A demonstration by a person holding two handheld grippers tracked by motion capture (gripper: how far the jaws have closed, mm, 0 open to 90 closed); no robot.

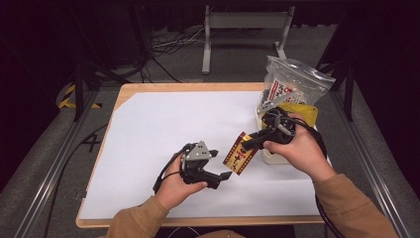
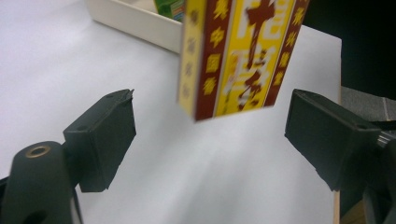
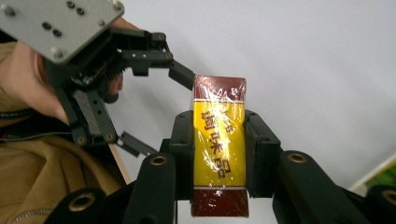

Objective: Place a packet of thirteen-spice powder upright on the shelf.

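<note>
A small box in yellow and dark red, with Chinese characters and a clear wrap, hangs above the white sheet near the table's front. My right gripper is shut on it, both pads pressed against its long sides. My left gripper lies just left of the box, open, with its jaws pointing toward it. In the left gripper view the box hovers in front of the wide jaws, touching neither pad. The right gripper view shows the left gripper with one jaw tip close to the box's far corner.
A white sheet covers most of the wooden table. A cream tray stands at the right, under my right hand, with a green item in it. Behind it are a clear zip bag and a yellow packet.
</note>
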